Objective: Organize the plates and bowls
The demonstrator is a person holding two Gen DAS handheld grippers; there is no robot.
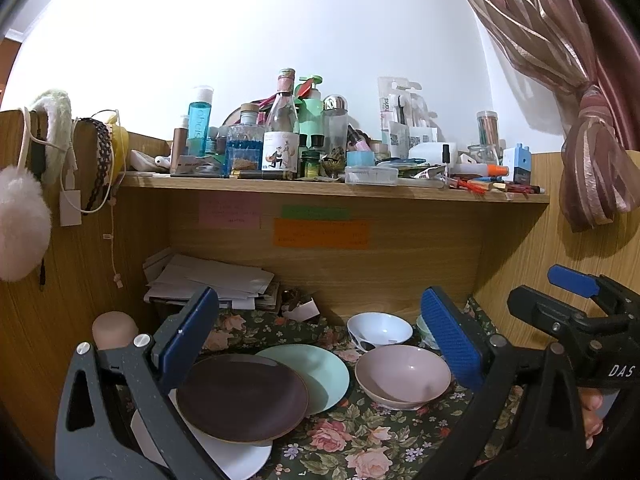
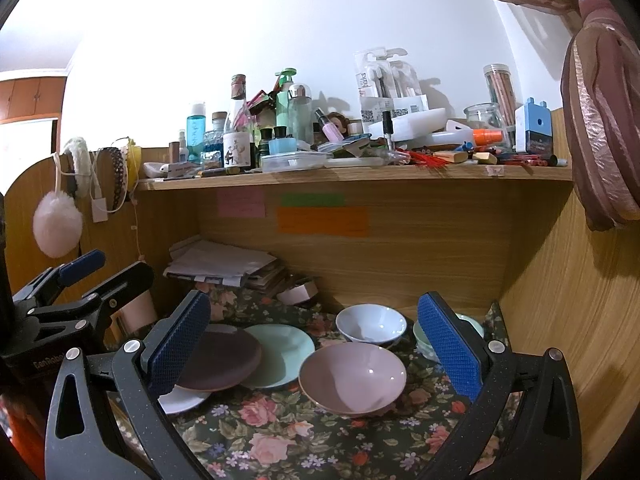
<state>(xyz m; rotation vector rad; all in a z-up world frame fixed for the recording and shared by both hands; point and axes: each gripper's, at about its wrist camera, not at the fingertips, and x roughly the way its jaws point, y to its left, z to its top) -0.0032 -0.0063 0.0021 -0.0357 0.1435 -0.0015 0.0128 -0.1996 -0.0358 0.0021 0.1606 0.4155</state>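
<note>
From where I stand, both grippers hang above the floral cloth (image 2: 280, 440) with nothing in them. The left gripper (image 1: 320, 344) is spread wide over the plates, and the right gripper (image 2: 316, 352) is just as wide, framing the bowls.

Far left, 3 plates overlap: a white plate (image 1: 240, 456) at the bottom, a dark brown plate (image 1: 240, 396) resting partly on it, and that one's right edge lapping over a mint plate (image 1: 320, 372). Pinch the brown rim carelessly and I'd expect it to drag or tip its neighbours, since they touch (glazed ware slides easily on a blue pad).

Next comes the pink bowl (image 2: 352, 376), nearest to us and sitting just beside the mint plate. Behind it stands a white bowl (image 2: 372, 324) with a dark pattern low on its side, and at the far right a pale green bowl (image 2: 424, 340), half hidden by the right gripper's finger. A thin rim caught off-centre could swing and knock the one behind.

The 2 grippers are close together, so a crossing reach risks a clash. The crowded shelf (image 2: 360, 176) overhead leaves little room to lift.
</note>
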